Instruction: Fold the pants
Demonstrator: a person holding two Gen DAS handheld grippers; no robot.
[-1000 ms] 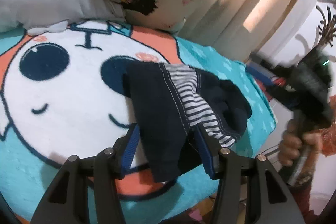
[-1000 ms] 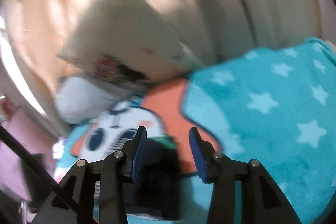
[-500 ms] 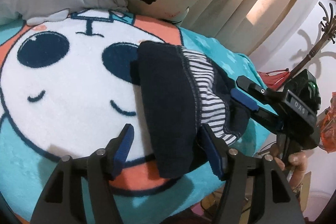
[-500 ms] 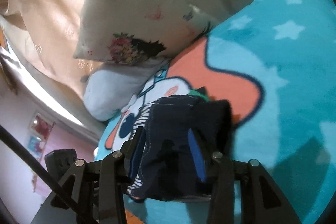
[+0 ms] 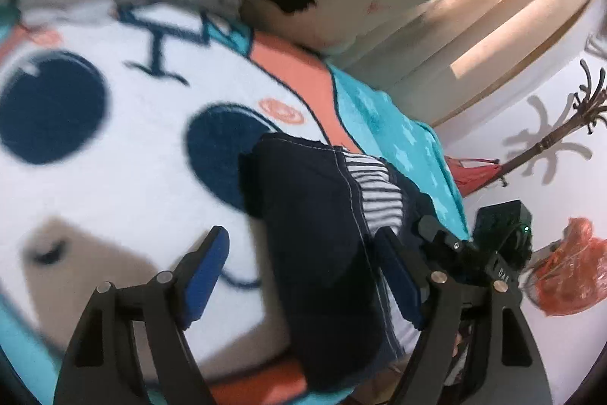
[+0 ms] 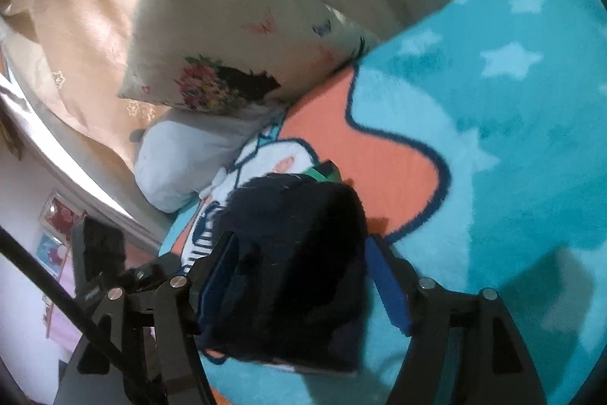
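Observation:
Dark navy pants (image 5: 315, 238) with a striped lining (image 5: 373, 194) lie folded in a small bundle on the cartoon-face blanket (image 5: 125, 124). My left gripper (image 5: 303, 276) is open, its fingers straddling the near end of the bundle. My right gripper (image 6: 303, 279) is open too, its blue pads either side of the same bundle (image 6: 296, 272) from the other side. The right gripper's body shows at the right of the left wrist view (image 5: 474, 245). Whether the pads touch the cloth is unclear.
A floral cushion (image 6: 212, 37) and a pale blue pillow (image 6: 189, 158) lean at the bed's head by beige curtains (image 5: 474, 6). The teal star blanket (image 6: 512, 120) spreads right. Beyond the bed edge stand a coat rack (image 5: 550, 139) and an orange bag (image 5: 569, 268).
Both grippers have closed in on the bundle from opposite sides. The right one came from away off the bed edge to straddle the pants. The left view has dropped lower and nearer.

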